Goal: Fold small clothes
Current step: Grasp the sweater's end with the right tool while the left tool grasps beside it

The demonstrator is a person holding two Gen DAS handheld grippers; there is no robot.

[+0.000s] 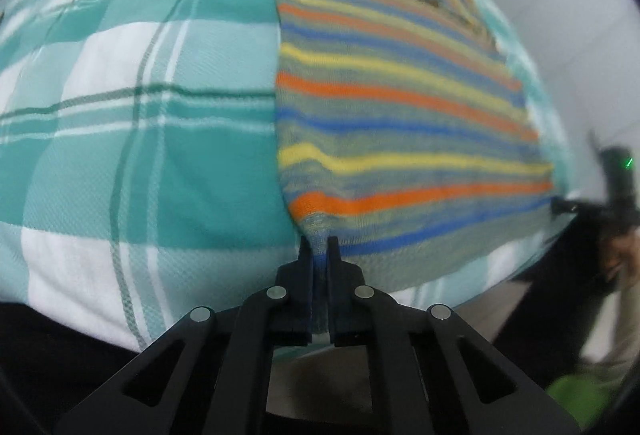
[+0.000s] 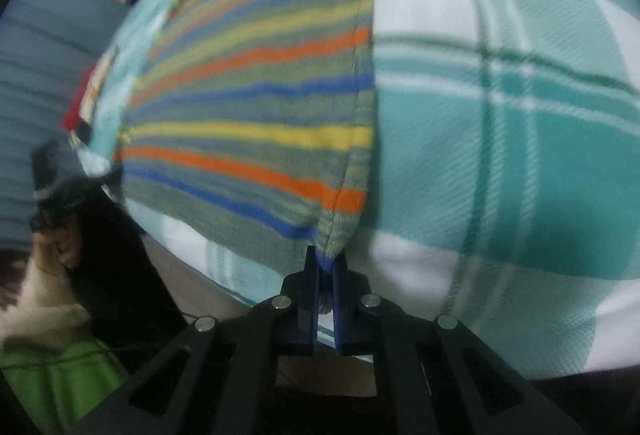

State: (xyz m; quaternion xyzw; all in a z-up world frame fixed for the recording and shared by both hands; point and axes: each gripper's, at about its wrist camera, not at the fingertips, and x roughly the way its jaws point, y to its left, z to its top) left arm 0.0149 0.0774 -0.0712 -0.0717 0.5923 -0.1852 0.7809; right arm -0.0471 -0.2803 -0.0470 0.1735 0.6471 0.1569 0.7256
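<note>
Teal-and-white plaid bedding (image 1: 140, 107) fills most of both wrist views, with a pale wall beyond it in the left view and blue-grey slatted shapes at the far left of the right view.

On the left side of things, the left gripper (image 1: 319, 241) is clenched on the near left corner of a striped garment (image 1: 400, 107), the cloth pinched between its two black fingertips. From that corner the garment runs away from the camera and off to the right, lying flat on the plaid, its bands of orange, yellow, blue and grey-green crossing it from side to side. At its far end a folded or doubled part with upright stripes shows. At the right edge of this view, the other gripper appears small and blurred at the garment's near right corner.

On the right side, the right gripper (image 2: 326, 255) is closed on the opposite near corner of the garment, the hemmed edge bunched between its fingers (image 2: 310, 267). Here the cloth spreads up and to the left from the grip, with bare plaid to its right.
</note>
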